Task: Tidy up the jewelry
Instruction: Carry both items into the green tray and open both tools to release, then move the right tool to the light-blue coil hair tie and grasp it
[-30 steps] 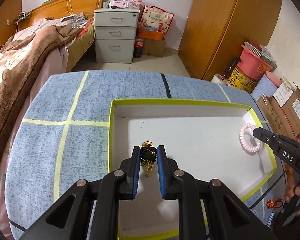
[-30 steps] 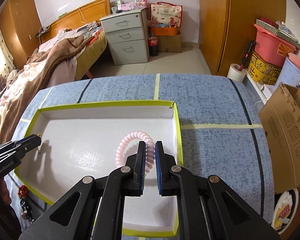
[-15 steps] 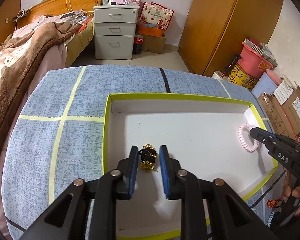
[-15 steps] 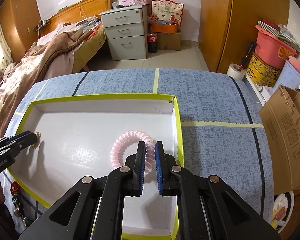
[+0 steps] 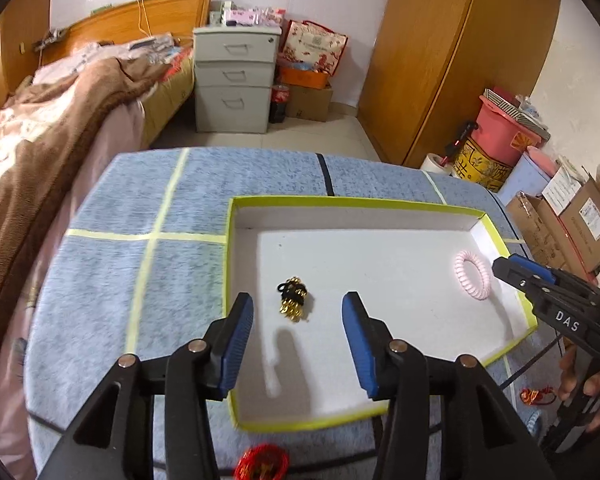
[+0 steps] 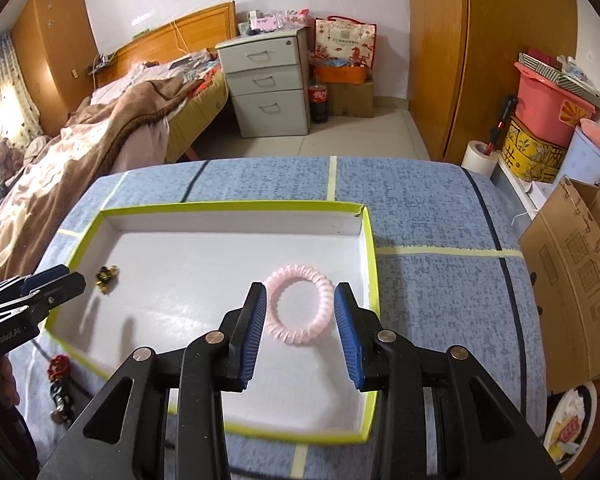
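Note:
A white tray with a yellow-green rim (image 5: 230,264) (image 6: 372,256) lies on the blue table. A gold and black bracelet (image 5: 293,299) (image 6: 106,276) lies loose in its left part. My left gripper (image 5: 298,322) is open just above and behind it, empty. A pink coil bracelet (image 6: 300,308) (image 5: 473,275) lies in the tray's right part. My right gripper (image 6: 300,320) is open, its blue pads either side of the ring and apart from it.
A red trinket (image 5: 262,462) (image 6: 59,365) lies on the table in front of the tray, with another red piece (image 5: 536,396) to the right. A bed, a grey drawer unit (image 5: 236,80), a wardrobe and cardboard boxes (image 6: 572,280) surround the table.
Both grippers have opened and drawn back. The gold bracelet and the pink coil bracelet have been let go and now lie in the tray.

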### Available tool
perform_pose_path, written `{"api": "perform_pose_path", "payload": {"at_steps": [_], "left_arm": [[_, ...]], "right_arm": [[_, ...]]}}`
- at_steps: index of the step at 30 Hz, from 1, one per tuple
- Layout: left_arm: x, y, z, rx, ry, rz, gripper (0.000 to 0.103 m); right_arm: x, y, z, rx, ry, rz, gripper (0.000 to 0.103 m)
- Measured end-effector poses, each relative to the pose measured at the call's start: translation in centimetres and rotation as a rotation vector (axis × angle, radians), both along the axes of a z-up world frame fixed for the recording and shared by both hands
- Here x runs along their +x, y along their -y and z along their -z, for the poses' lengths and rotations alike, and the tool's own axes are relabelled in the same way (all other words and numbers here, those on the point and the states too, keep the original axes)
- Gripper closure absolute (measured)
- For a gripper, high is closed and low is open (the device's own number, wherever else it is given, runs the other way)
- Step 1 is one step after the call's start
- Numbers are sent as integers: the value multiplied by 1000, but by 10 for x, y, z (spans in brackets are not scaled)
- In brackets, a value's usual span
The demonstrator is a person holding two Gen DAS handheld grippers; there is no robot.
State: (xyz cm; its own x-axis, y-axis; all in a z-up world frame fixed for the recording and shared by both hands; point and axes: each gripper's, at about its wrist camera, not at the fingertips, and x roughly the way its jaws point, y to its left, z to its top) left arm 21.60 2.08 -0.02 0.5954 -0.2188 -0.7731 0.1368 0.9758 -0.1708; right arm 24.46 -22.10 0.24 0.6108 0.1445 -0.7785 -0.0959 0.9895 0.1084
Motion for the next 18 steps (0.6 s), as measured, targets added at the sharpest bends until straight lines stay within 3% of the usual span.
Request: {"api": "perform_pose_path", "payload": {"at_steps": [11, 18], "left_arm": [[-64, -15, -8, -21, 50, 0, 51], [-99, -23, -5, -24, 66, -7, 51]], "right_arm": [[-65, 13, -23, 18, 67, -24, 67], [-104, 28, -16, 15, 58, -14, 67]]}}
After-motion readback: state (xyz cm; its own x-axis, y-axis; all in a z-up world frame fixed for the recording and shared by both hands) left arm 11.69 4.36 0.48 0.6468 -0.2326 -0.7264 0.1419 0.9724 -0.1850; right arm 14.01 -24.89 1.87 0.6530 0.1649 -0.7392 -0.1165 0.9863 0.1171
